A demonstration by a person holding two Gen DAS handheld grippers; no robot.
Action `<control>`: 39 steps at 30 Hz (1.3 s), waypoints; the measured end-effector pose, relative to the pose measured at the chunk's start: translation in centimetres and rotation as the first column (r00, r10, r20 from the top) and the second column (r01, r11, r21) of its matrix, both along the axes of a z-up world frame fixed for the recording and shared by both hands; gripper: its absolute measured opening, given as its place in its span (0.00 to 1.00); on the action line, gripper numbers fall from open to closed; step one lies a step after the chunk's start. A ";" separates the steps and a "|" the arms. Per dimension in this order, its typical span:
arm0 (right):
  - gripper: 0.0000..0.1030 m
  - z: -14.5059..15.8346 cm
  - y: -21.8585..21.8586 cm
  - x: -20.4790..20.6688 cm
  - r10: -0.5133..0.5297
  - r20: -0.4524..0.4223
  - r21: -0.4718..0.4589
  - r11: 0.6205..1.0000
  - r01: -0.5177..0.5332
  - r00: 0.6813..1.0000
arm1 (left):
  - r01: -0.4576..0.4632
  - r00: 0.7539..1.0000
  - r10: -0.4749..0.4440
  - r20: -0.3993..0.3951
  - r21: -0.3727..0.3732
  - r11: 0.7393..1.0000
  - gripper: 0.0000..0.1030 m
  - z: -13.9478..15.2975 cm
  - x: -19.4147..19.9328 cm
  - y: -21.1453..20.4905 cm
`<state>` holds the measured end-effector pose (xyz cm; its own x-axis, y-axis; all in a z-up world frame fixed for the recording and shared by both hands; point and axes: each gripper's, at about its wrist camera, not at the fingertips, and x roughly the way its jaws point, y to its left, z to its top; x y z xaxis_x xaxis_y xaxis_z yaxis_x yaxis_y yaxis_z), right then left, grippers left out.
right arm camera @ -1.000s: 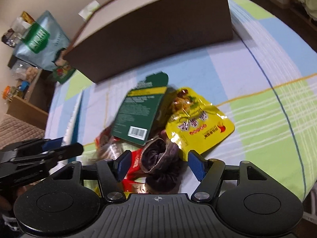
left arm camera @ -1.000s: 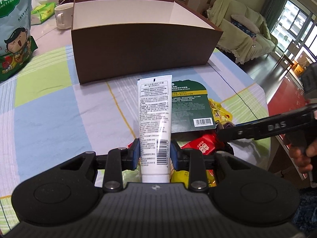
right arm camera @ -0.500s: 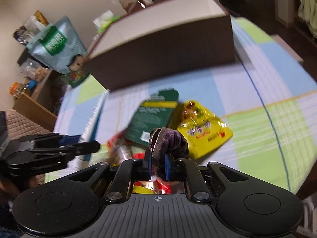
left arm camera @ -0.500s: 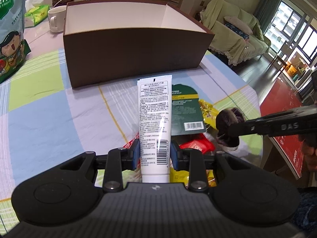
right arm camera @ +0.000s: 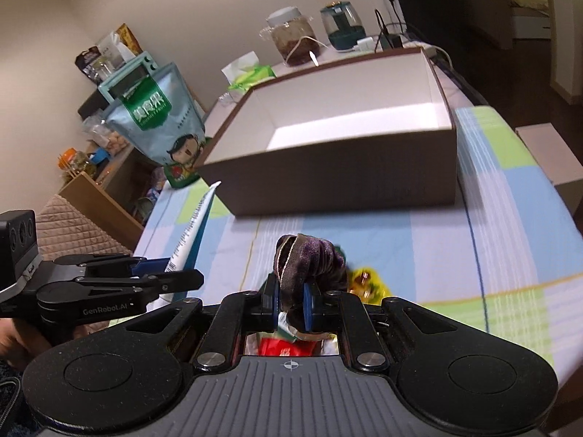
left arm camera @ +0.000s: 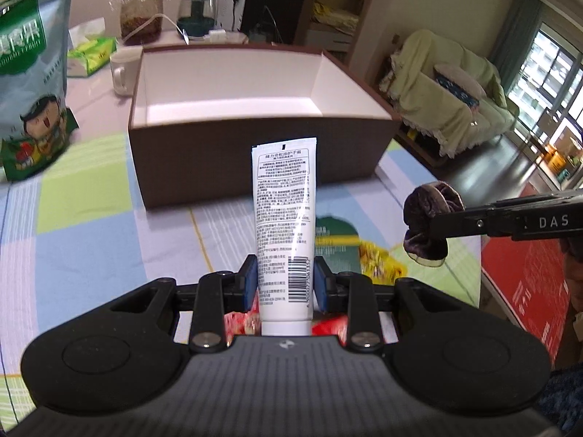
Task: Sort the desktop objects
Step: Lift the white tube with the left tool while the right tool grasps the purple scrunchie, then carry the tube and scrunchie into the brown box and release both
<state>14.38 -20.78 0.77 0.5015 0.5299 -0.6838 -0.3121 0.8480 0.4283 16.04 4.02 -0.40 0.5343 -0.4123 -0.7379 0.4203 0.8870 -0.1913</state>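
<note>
Claws first: the left claw [left arm camera: 285, 281] is clamped on a white tube [left arm camera: 284, 218] near its cap end, the crimped end pointing at the box. The right claw [right arm camera: 290, 306] is pinched shut on a purple velvet scrunchie [right arm camera: 309, 259]. Both items hang in the air above the counter [left arm camera: 91, 240], which wears a checked cloth of blue, green and lilac.

Just ahead stands a brown box [right arm camera: 339, 171] with a white lining, seemingly empty. The step in hand looks like carrying both items to it; the next move likely calls for lifting each over the near wall, then opening the claws.

Below the claws, a dark green card packet [left arm camera: 333, 231], a yellow snack pouch [right arm camera: 364, 278] and a red wrapper [right arm camera: 278, 346] lie unsorted.

Writing: the tube carries small print and a barcode, too fine to read. The right tool's side reads "DAS"; the left tool's reads "GenRobot.AI". A tall snack bag [right arm camera: 160, 123] beside the box shows "GOURMET FRUIT" and a cartoon face.
</note>
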 end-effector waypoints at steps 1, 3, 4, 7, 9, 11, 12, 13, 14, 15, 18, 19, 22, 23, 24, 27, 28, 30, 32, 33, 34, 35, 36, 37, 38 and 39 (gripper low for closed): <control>0.11 0.3 -0.2 0.3 0.004 0.006 0.001 1.000 -0.004 1.000 | -0.007 1.000 0.007 0.008 -0.001 1.000 0.26 0.4 0.2 -0.2; 0.11 0.9 -0.6 1.1 0.013 0.024 0.005 1.000 -0.013 1.000 | -0.017 1.000 0.017 0.026 -0.005 1.000 0.26 1.1 0.9 -0.6; 0.11 1.2 -0.8 1.5 0.017 0.034 0.007 1.000 -0.017 0.999 | -0.023 0.999 0.023 0.034 -0.006 1.000 0.26 1.5 1.2 -0.8; 0.11 2.2 -1.4 2.6 0.030 0.064 0.013 0.999 -0.030 0.998 | -0.033 0.997 0.033 0.064 -0.005 0.999 0.26 2.5 2.2 -1.5; 0.11 2.9 -1.7 3.4 0.036 0.087 0.016 0.999 -0.037 0.996 | -0.036 0.996 0.037 0.083 -0.007 0.999 0.26 3.2 3.0 -1.9; 0.11 3.4 -1.9 4.2 0.041 0.106 0.023 0.999 -0.043 0.994 | -0.039 0.994 0.040 0.102 -0.006 0.999 0.26 3.8 3.7 -2.4; 0.11 3.7 -2.0 4.6 0.043 0.115 0.026 0.999 -0.046 0.992 | -0.040 0.993 0.041 0.112 -0.005 0.999 0.26 4.2 4.1 -2.6; 0.11 4.0 -2.0 5.1 0.044 0.125 0.029 0.998 -0.048 0.991 | -0.040 0.992 0.040 0.121 -0.004 0.999 0.26 4.5 4.5 -2.9; 0.11 4.2 -2.1 5.5 0.045 0.135 0.031 0.998 -0.049 0.990 | -0.039 0.991 0.040 0.130 -0.004 0.999 0.26 4.8 4.9 -3.1; 0.11 4.5 -2.2 5.9 0.045 0.144 0.034 0.998 -0.050 0.989 | -0.039 0.990 0.039 0.138 -0.003 0.999 0.26 5.1 5.3 -3.4; 0.11 5.1 -2.5 7.3 0.044 0.167 0.047 0.998 -0.052 0.985 | -0.037 0.986 0.036 0.160 -0.002 0.999 0.26 5.9 6.6 -4.1; 0.11 5.3 -2.5 7.8 0.044 0.173 0.050 0.997 -0.053 0.984 | -0.036 0.986 0.035 0.165 -0.001 0.999 0.26 6.1 7.1 -4.3; 0.11 5.7 -2.6 9.3 0.044 0.189 0.054 0.997 -0.055 0.981 | -0.032 0.984 0.031 0.176 0.003 0.999 0.26 6.5 8.4 -4.8; 0.11 5.7 -2.6 9.8 0.043 0.192 0.056 0.997 -0.055 0.980 | -0.030 0.984 0.029 0.177 0.004 1.000 0.26 6.5 8.9 -4.9; 0.11 5.7 -2.7 10.4 0.040 0.193 0.060 0.997 -0.053 0.980 | -0.028 0.984 0.027 0.178 0.006 1.000 0.26 6.6 9.4 -5.1; 0.11 5.7 -2.7 12.4 0.031 0.196 0.064 0.997 -0.045 0.980 | -0.025 0.983 0.021 0.180 0.015 1.000 0.26 6.6 10.9 -5.5; 0.11 5.6 -2.7 13.1 0.028 0.197 0.064 0.997 -0.041 0.980 | -0.024 0.983 0.020 0.181 0.018 1.000 0.26 6.5 11.4 -5.7; 0.11 5.5 -2.6 14.2 0.024 0.197 0.063 0.997 -0.037 0.980 | -0.025 0.984 0.021 0.178 0.020 0.999 0.26 6.3 12.4 -5.8; 0.11 5.3 -2.4 15.5 0.027 0.196 0.061 0.997 -0.039 0.980 | -0.028 0.984 0.024 0.176 0.020 0.999 0.26 6.1 13.5 -5.9; 0.11 5.1 -2.2 16.1 0.028 0.193 0.059 0.997 -0.040 0.981 | -0.030 0.984 0.026 0.175 0.020 0.999 0.26 5.9 14.1 -6.0; 0.11 4.9 -2.0 16.6 0.030 0.190 0.057 0.997 -0.042 0.981 | -0.032 0.985 0.028 0.172 0.020 0.999 0.26 5.8 14.5 -6.0; 0.11 4.6 -1.8 17.2 0.032 0.184 0.057 0.997 -0.044 0.982 | -0.034 0.985 0.030 0.169 0.019 0.999 0.26 5.6 15.0 -6.1; 0.11 4.4 -1.6 17.7 0.035 0.178 0.055 0.997 -0.046 0.983 | -0.035 0.986 0.031 0.164 0.020 0.999 0.26 5.3 15.5 -6.1; 0.11 4.1 -1.4 18.2 0.038 0.172 0.054 0.997 -0.048 0.984 | -0.037 0.987 0.033 0.159 0.021 0.999 0.26 5.0 15.9 -6.1; 0.11 3.8 -1.2 18.6 0.041 0.164 0.051 0.997 -0.050 0.986 | -0.038 0.987 0.035 0.154 0.021 0.999 0.26 4.7 16.4 -6.1; 0.11 3.4 -1.0 19.0 0.045 0.156 0.049 0.997 -0.053 0.987 | -0.041 0.988 0.037 0.147 0.022 0.999 0.26 4.4 16.8 -6.1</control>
